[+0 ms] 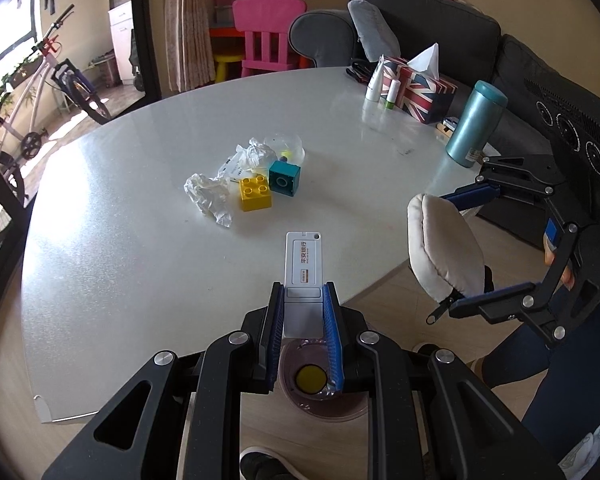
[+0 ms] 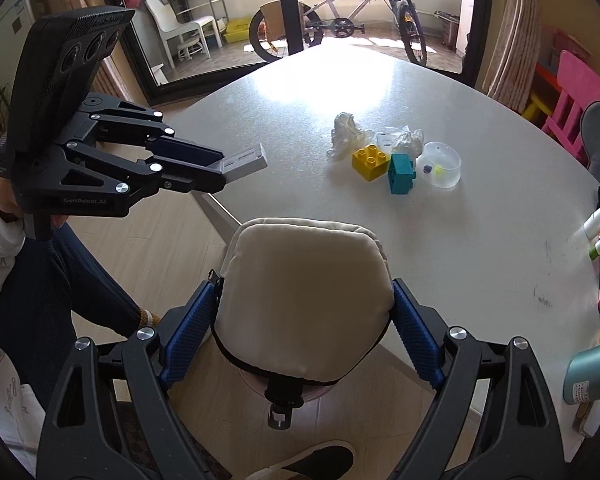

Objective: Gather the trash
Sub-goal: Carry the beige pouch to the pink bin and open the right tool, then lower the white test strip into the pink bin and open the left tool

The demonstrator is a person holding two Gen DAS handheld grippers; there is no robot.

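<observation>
My left gripper point(image 1: 303, 300) is shut on a flat white key-fob device point(image 1: 304, 260) with printed text, held over the near table edge. Below it on the floor stands a pink-lined bin point(image 1: 332, 408) with a yellow item inside. My right gripper point(image 2: 304, 320) is shut on a cream zip pouch point(image 2: 304, 296), off the table's right edge in the left wrist view. Mid-table lie a crumpled tissue point(image 1: 208, 198), a crumpled plastic wrapper point(image 1: 256, 152) and a clear dome lid point(image 1: 286, 146), beside a yellow brick point(image 1: 255, 193) and a teal brick point(image 1: 285, 177).
A flag-patterned tissue box point(image 1: 420, 88), small tubes point(image 1: 374, 84) and a teal flask point(image 1: 476, 124) stand at the white table's point(image 1: 140, 280) far right. A grey sofa, a pink chair and a bicycle surround the table. A person's legs point(image 2: 60, 280) are near the bin.
</observation>
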